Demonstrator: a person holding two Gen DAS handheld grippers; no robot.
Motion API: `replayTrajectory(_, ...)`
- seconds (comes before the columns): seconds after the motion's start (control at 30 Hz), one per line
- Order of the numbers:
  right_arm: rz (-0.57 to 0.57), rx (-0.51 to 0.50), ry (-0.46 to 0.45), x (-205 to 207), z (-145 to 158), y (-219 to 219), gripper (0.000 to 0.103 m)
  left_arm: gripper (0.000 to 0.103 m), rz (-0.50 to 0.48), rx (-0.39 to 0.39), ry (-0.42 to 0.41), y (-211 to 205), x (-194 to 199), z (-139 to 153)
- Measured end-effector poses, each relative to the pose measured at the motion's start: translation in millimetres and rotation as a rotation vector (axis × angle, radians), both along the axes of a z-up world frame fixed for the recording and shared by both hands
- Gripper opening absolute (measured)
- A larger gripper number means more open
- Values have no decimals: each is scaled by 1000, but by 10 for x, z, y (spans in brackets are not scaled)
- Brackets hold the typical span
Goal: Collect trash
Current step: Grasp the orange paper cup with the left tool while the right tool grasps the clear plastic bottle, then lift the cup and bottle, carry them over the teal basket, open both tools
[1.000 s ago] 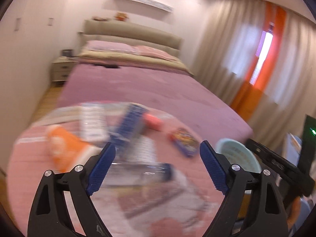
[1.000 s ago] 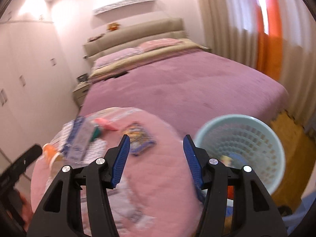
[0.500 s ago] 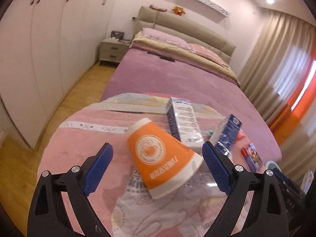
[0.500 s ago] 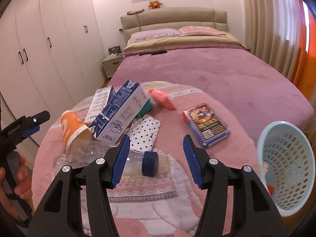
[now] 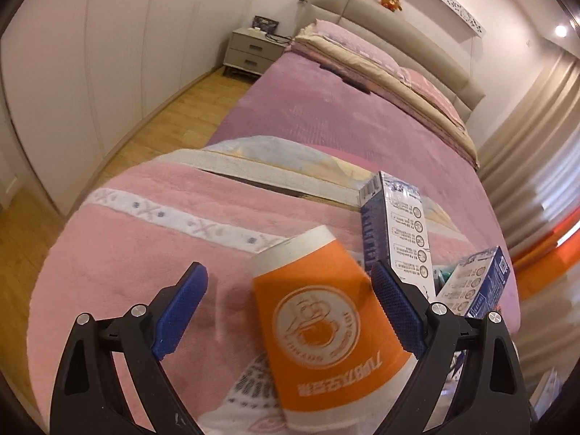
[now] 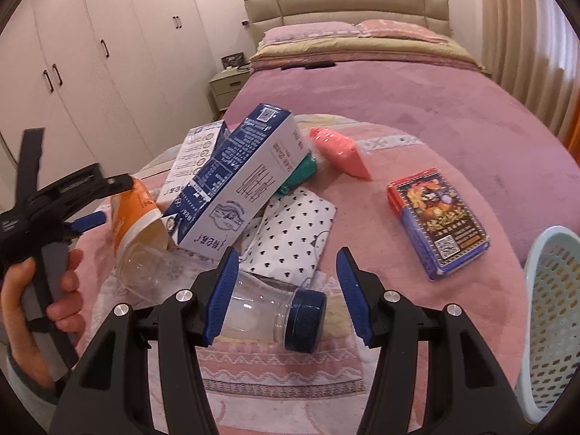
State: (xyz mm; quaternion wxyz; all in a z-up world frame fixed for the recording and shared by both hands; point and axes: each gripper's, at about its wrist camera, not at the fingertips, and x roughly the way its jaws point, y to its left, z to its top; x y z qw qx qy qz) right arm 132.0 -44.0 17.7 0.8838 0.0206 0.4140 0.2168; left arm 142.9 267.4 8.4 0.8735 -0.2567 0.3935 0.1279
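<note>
An orange paper cup [image 5: 326, 330] lies on its side on the pink round table [image 5: 145, 239], between the jaws of my open left gripper [image 5: 290, 308], nearer the right jaw. It also shows in the right wrist view [image 6: 134, 210]. A clear plastic bottle with a blue cap [image 6: 268, 308] lies between the jaws of my open right gripper [image 6: 288, 290]. Blue-and-white cartons [image 6: 239, 174] lean on the cup. A light blue trash basket [image 6: 551, 311] stands at the table's right.
A pink packet [image 6: 340, 152], a green item [image 6: 301, 177], a dotted white wrapper [image 6: 297, 228] and a colourful card box [image 6: 438, 221] lie on the table. A purple bed [image 6: 398, 90] is behind, wardrobes [image 6: 90, 54] and a nightstand [image 5: 253, 50] to the left.
Both grippers swung left from the basket side and moved down toward the table. The left one closed in on the orange cup, the right one on the bottle.
</note>
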Motion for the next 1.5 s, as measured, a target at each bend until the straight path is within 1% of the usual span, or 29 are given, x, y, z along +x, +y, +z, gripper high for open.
replayTrajectory(0.13,50,28,56,-17,-55,18,53,89,-36,40,41,-81,146,-61)
replayTrajectory(0.2,86,15,73,-102,-87,66,53,89,-60,46,60,-116,194,-113)
replayTrajectory(0.27,123,18,79,-219,-95,95,53,87,-93,73,86,-176,197,-151)
replayTrajectory(0.33,152,23,93,-322,-92,116,53,79,-129,111,96,-220,141,-156)
replayTrajectory(0.37,171,26,98,-401,-91,128,53,77,-148,120,96,-227,104,-154)
replayTrajectory(0.4,178,25,95,-451,-84,133,53,78,-175,125,97,-235,44,-144)
replayTrajectory(0.43,183,19,87,-509,-78,134,53,76,-190,130,97,-229,-12,-135)
replayTrajectory(0.47,186,9,81,-579,-76,129,53,76,-203,137,94,-218,-66,-128)
replayTrajectory(0.63,208,3,90,-816,-97,89,54,72,-283,179,73,-168,-325,-49)
replayTrajectory(0.73,242,-8,105,-1000,-102,120,54,72,-329,182,76,-146,-417,-28)
replayTrajectory(0.83,311,-19,121,-1204,-105,198,58,73,-358,211,71,-160,-497,-10)
replayTrajectory(0.87,342,-32,123,-1275,-122,245,59,75,-355,214,68,-150,-523,-11)
replayTrajectory(0.9,360,-52,117,-1322,-145,299,60,82,-341,214,71,-124,-571,-16)
replayTrajectory(0.93,375,-90,98,-1374,-155,370,60,87,-329,214,73,-106,-596,-21)
replayTrajectory(0.97,380,-129,74,-1408,-162,430,61,87,-306,216,75,-72,-657,-28)
replayTrajectory(1.03,380,-168,41,-1421,-172,517,66,90,-282,194,73,-1,-736,-51)
replayTrajectory(1.07,381,-170,31,-1415,-191,565,67,90,-274,174,72,31,-774,-64)
replayTrajectory(1.23,345,-167,42,-1257,-311,713,68,90,-236,55,71,159,-953,-143)
replayTrajectory(1.3,336,-149,57,-1222,-337,741,68,90,-234,32,64,171,-992,-152)
replayTrajectory(1.37,321,-150,39,-1243,-334,747,67,90,-244,17,52,178,-1027,-142)
replayTrajectory(1.4,318,-153,29,-1262,-328,741,63,90,-247,5,38,190,-1056,-133)
replayTrajectory(1.5,304,-173,-4,-1316,-319,718,59,90,-251,-45,-25,252,-1215,-80)
